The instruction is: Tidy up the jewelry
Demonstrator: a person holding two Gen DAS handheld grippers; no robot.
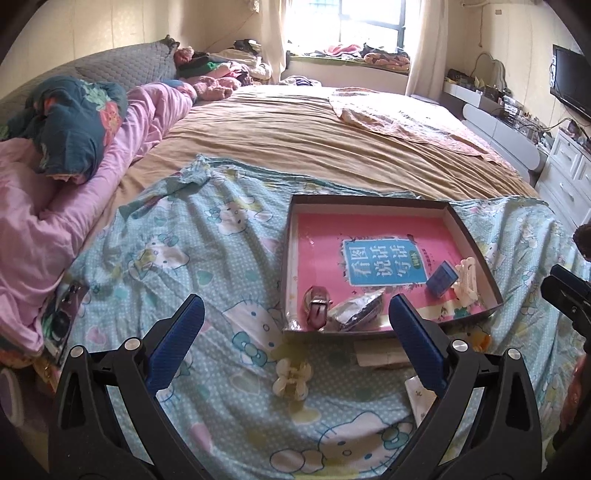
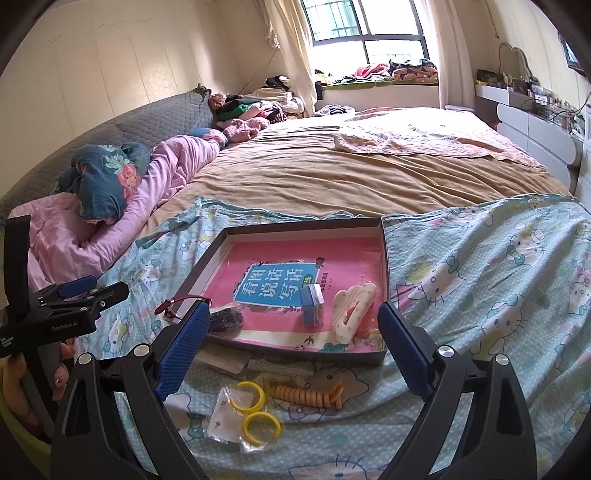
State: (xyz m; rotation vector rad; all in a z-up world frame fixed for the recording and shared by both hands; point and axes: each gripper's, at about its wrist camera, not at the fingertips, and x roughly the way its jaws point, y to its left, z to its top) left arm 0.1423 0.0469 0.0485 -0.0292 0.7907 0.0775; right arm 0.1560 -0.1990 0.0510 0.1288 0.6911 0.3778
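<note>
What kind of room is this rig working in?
Almost certainly a home bedroom: a wide bed with rumpled quilts, a curtained window with clothes piled on its ledge, and a dresser under a wall TV. The tray of trinkets sits on the bed.

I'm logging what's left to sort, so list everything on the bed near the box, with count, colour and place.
box: 1, dark walls, pink book cover as floor, on cartoon-print blanket
blue small box: 1, inside box
cream hair clip: 1, inside box, near right wall
pink watch: 1, inside box, near corner
flower clip: 1, cream, on blanket before box
yellow rings: 2, in clear bag, on blanket
orange coil: 1, on blanket
left claw: open, empty
right claw: open, empty
</note>
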